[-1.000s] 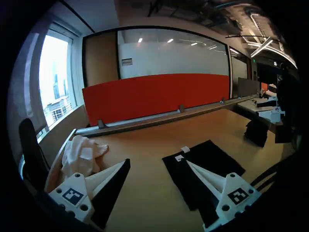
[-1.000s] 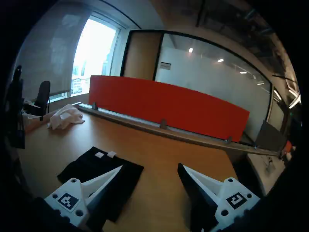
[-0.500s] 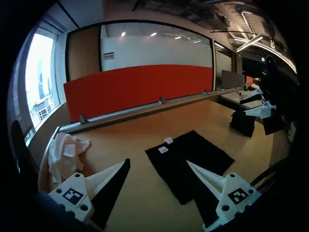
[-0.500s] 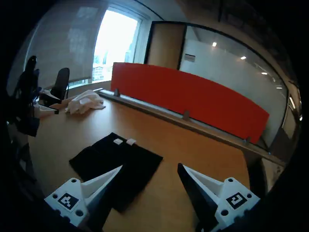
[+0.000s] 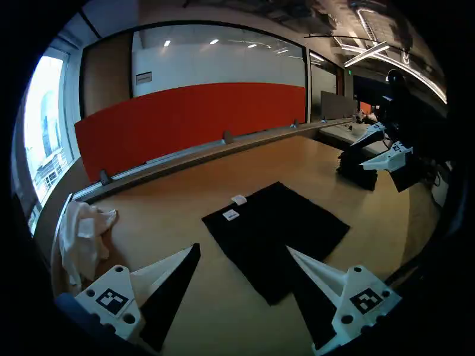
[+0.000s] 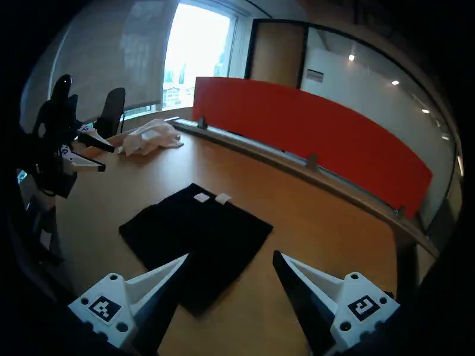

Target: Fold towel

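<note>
1. On the desk, a black towel lies flat with two white tags at its far edge. Cannot tell whether it is already doubled.
2. Judgement: the folding looks mostly ahead, as no edge is lifted.
3. Left gripper hovers above the towel's near corner, jaws wide apart, holding nothing.
4. Right gripper is likewise poised over the towel, jaws wide, empty.

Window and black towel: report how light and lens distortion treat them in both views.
Right gripper view: the window is blown out to near white, while the black towel reads as a flat dark patch with almost no texture. Left gripper view: the window is bright at the edge, the black towel equally featureless, and the fisheye bows the red divider into a curve.
</note>
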`<action>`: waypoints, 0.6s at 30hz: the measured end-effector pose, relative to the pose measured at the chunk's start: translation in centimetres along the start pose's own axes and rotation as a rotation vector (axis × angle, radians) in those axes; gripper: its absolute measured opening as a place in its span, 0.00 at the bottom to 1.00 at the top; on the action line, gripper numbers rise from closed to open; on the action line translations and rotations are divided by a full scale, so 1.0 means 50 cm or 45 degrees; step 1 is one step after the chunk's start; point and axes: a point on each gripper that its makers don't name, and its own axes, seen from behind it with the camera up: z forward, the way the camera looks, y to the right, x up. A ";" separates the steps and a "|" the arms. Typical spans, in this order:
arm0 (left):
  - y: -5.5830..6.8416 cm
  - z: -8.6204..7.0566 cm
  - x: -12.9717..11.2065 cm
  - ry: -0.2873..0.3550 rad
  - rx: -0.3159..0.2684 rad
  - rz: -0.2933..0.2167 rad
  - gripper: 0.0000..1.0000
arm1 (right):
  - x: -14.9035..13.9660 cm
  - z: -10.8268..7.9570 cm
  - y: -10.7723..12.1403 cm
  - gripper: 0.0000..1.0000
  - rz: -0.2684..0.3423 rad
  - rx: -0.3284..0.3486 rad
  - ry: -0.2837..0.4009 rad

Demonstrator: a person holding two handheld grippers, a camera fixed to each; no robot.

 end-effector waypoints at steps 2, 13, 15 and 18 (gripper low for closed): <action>0.006 0.008 -0.015 -0.018 -0.010 0.008 0.96 | -0.013 0.007 -0.005 1.00 -0.002 0.010 -0.014; 0.044 0.047 -0.105 -0.124 -0.076 0.024 0.96 | -0.101 0.048 -0.043 1.00 -0.011 0.072 -0.111; 0.050 0.054 -0.118 -0.140 -0.089 0.026 0.96 | -0.117 0.054 -0.051 1.00 -0.014 0.085 -0.129; 0.060 0.066 -0.140 -0.166 -0.108 0.031 0.96 | -0.138 0.064 -0.061 1.00 -0.019 0.100 -0.150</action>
